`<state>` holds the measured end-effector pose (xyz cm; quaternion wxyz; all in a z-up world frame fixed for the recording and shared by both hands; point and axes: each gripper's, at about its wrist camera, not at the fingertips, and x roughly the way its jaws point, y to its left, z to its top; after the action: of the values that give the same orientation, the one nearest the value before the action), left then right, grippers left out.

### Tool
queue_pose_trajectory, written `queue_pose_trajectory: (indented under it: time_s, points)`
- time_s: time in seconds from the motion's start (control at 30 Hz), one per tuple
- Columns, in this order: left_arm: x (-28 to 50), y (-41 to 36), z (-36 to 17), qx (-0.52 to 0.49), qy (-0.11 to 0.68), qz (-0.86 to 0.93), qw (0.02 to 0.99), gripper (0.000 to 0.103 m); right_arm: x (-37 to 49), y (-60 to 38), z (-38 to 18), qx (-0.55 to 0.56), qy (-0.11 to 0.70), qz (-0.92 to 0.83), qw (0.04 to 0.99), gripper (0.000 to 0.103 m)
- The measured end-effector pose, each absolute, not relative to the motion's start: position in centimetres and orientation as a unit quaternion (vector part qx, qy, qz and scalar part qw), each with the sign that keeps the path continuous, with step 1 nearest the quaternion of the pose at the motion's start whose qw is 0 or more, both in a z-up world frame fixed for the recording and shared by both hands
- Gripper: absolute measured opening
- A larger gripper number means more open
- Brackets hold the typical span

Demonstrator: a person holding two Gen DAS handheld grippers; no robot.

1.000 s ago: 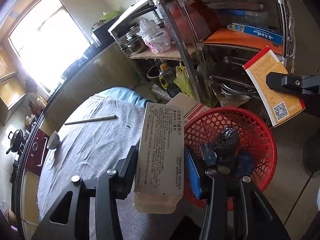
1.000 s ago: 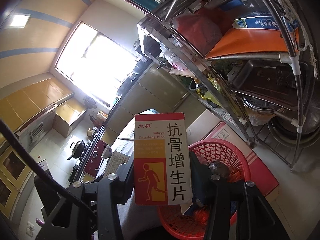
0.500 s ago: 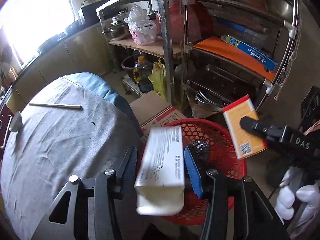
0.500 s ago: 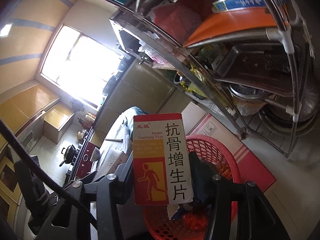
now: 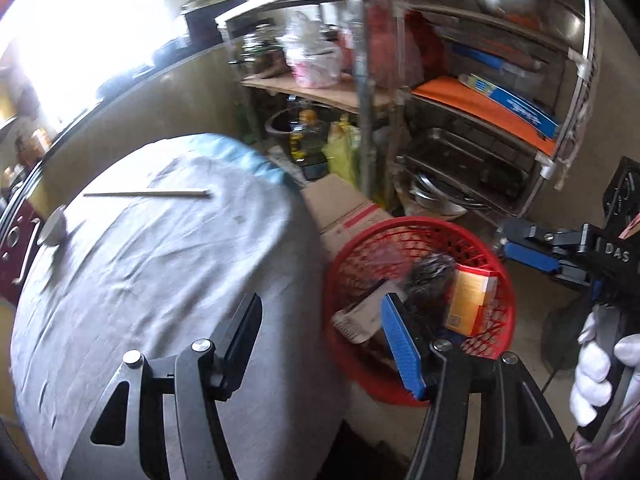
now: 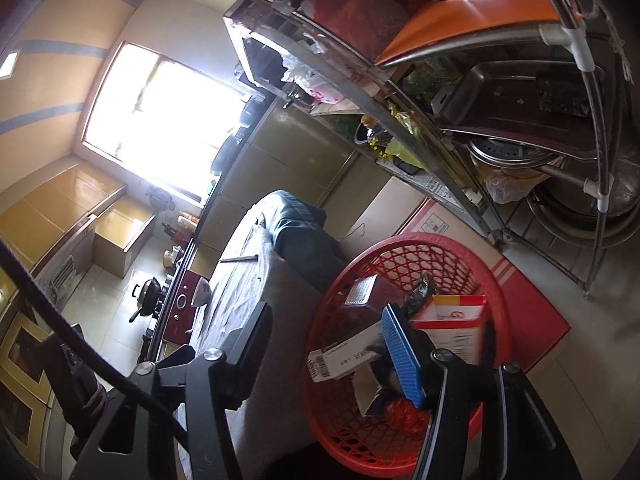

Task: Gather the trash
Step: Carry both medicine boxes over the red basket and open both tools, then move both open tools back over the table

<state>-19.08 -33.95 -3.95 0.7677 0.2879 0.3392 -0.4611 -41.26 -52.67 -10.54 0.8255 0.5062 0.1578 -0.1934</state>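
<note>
boxes: in red basket | fingers: opening, empty, above basket

Setting: home kitchen. Evidence: bright window over a long counter crowded with bottles and jars; stove with a black wok on it; yellow cabinets along the wall. Metal rack loaded with steel trays, pots, an oil bottle and plastic bags. Cloth-covered round table with a chopstick and small bowl. Tiled floor.
</note>
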Motion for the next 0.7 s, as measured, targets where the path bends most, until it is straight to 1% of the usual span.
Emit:
queue_pose_trajectory:
  time_s: [0.27,0.33,0.37,0.4,0.6,0.7]
  points:
    - [-15.7,-27.3,-2.7,0.277,0.332,-0.363,0.825,0.064,-37.6,-49.6,-8.0,0.472,0.178,-0.157,0.849,0.061]
    - [-15.2,-25.5,-2.3,0.273,0.323,-0.338,0.841,0.070,-36.2,-48.3,-7.3,0.457,0.189,-0.145,0.857,0.061]
    - [-15.0,-24.5,-1.9,0.268,0.316,-0.327,0.849,0.079,-35.4,-47.6,-6.9,0.449,0.194,-0.139,0.861,0.061]
    - [-14.9,-23.5,-1.6,0.262,0.308,-0.319,0.857,0.081,-34.7,-46.8,-6.5,0.437,0.201,-0.135,0.866,0.061]
    - [-14.2,-19.1,0.0,0.239,0.283,-0.286,0.883,0.082,-30.5,-41.6,-4.1,0.350,0.239,-0.116,0.898,0.061]
    - [-13.6,-16.9,0.7,0.227,0.277,-0.271,0.894,0.086,-28.8,-39.4,-3.5,0.326,0.249,-0.103,0.906,0.061]
